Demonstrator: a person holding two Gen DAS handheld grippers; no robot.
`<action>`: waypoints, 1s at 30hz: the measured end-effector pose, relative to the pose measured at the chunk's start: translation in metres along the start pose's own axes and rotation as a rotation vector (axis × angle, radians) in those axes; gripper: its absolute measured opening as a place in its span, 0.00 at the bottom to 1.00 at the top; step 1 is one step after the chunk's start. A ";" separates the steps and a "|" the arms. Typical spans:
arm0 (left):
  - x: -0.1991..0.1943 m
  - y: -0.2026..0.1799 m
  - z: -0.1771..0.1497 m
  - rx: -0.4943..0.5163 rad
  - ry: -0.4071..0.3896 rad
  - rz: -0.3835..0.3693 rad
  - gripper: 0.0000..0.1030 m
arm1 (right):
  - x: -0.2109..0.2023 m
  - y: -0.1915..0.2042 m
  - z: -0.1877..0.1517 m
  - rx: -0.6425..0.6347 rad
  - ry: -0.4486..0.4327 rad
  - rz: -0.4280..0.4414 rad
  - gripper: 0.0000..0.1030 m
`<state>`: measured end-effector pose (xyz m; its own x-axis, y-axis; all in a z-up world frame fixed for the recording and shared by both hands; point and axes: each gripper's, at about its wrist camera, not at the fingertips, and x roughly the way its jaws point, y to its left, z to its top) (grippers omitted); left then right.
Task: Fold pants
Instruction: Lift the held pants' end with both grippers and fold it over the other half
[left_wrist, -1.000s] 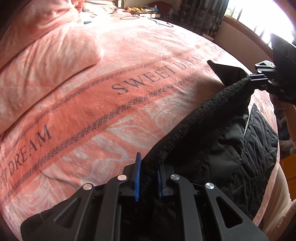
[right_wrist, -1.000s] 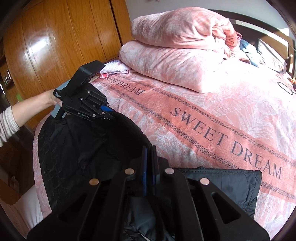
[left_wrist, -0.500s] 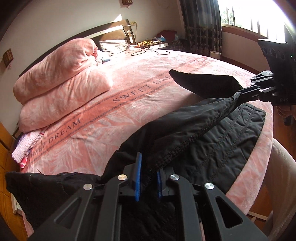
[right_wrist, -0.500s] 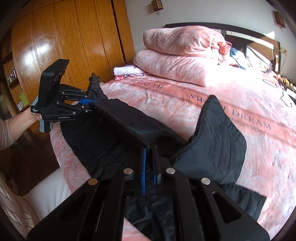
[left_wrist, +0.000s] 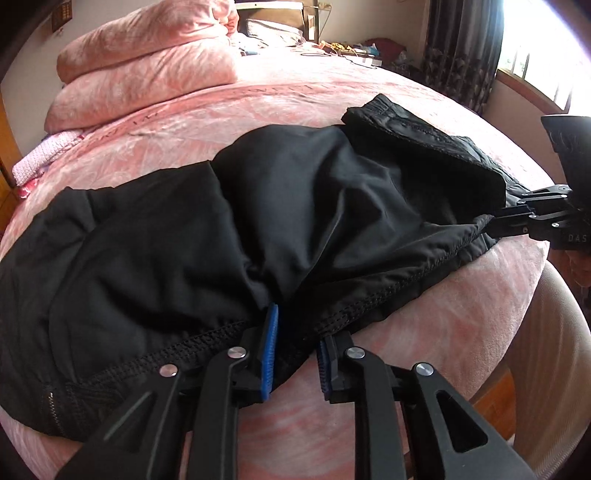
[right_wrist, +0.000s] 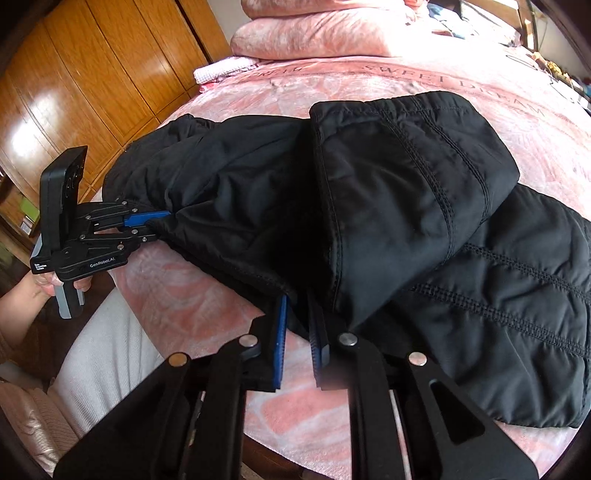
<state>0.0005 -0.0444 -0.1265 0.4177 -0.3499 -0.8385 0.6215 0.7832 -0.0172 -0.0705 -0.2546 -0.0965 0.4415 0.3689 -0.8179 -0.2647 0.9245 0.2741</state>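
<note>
The black quilted pants (left_wrist: 295, 206) lie folded lengthwise along the near edge of the pink bed; they also show in the right wrist view (right_wrist: 388, 192). My left gripper (left_wrist: 295, 347) sits at the pants' near hem, its jaws parted with the fabric edge between them. My right gripper (right_wrist: 297, 332) is at the other end, jaws parted around the hem. Each gripper shows in the other's view: the right gripper (left_wrist: 495, 221) at the far right and the left gripper (right_wrist: 155, 221) at the far left, both touching the fabric edge.
A pink "SWEET DREAM" blanket (left_wrist: 461, 332) covers the bed. Stacked pink pillows (left_wrist: 147, 70) lie at the head. Wooden wardrobe doors (right_wrist: 92, 74) stand beside the bed. A window with dark curtains (left_wrist: 465, 48) is on the far side. The bed edge drops off just below both grippers.
Both grippers brought the lifted pants edge down toward the near bed edge, laying one half over the other. Both pairs of jaws have opened from their tight hold.
</note>
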 end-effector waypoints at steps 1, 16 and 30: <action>-0.006 -0.002 0.001 0.003 -0.002 -0.010 0.23 | -0.005 0.001 0.001 0.000 -0.004 -0.001 0.13; -0.024 0.044 0.057 -0.322 -0.083 0.061 0.90 | -0.010 0.014 0.078 0.009 -0.105 -0.216 0.71; 0.038 0.041 0.053 -0.287 0.019 0.212 0.92 | 0.005 -0.026 0.093 0.190 -0.118 -0.356 0.05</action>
<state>0.0770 -0.0529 -0.1306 0.5033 -0.1569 -0.8497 0.3099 0.9507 0.0080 0.0182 -0.2674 -0.0611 0.5748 0.0216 -0.8180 0.0795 0.9934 0.0822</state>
